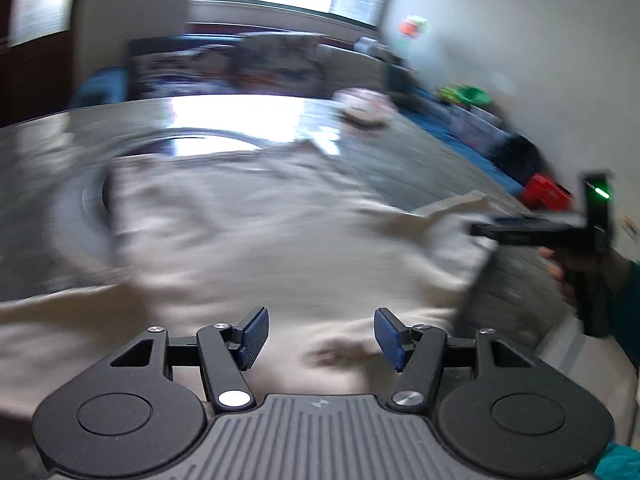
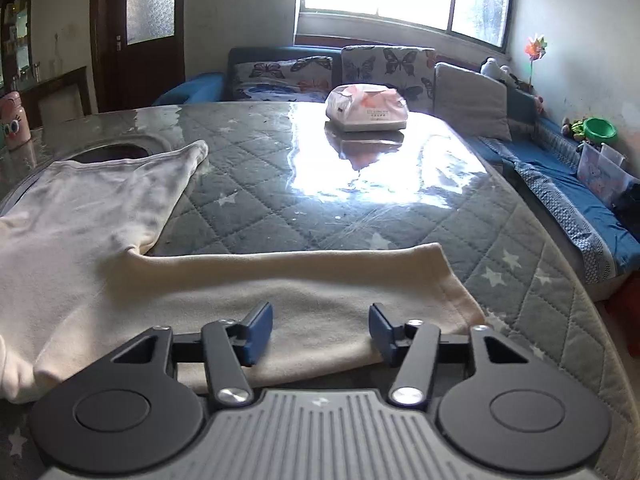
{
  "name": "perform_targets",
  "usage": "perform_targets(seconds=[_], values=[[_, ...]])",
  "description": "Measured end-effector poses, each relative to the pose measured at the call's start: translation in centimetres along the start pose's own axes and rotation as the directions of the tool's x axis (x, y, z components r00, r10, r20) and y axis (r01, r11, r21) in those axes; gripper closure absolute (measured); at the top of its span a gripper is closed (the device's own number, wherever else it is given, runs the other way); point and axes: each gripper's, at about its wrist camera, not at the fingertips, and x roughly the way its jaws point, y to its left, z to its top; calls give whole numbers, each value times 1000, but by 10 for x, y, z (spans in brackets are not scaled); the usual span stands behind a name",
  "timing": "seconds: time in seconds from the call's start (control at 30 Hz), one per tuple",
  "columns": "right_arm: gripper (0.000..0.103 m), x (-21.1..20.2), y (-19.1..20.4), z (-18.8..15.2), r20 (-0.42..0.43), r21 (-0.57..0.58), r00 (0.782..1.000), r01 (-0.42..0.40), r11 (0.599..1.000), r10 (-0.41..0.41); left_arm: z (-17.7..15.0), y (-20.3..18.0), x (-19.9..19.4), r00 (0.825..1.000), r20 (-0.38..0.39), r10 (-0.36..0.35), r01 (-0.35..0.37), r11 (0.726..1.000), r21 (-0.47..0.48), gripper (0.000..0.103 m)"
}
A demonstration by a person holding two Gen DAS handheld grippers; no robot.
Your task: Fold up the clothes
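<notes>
A cream shirt (image 2: 120, 216) lies flat on the quilted table (image 2: 360, 200), sleeve spread; both grippers (image 1: 320, 334) (image 2: 320, 330) gape above it, empty.

**Garment across the near table, tissues behind**

A garment (image 2: 120, 264) lies spread on the table (image 2: 360, 216), covering its near and left part (one sleeve (image 2: 320, 280) stretches rightward along the near edge). A tissue pack (image 2: 366, 110) sits toward the far side. Behind the table stands a sofa (image 2: 280, 76), continuing along the right.
</notes>
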Motion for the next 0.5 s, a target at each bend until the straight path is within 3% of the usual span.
perform_targets(seconds=[0.1,0.27,0.5], values=[[44,1,3,1,-2,-11,1000,9,1000,-9,-5,40,-15,991,19,130,-128,988,-89,42],[40,4,4,4,-13,1,1000,9,1000,-9,-8,101,-31,949,20,315,-304,931,-203,43],[30,6,3,3,-14,11,999,30,999,-30,-7,152,-27,894,13,448,-433,870,-235,50]])
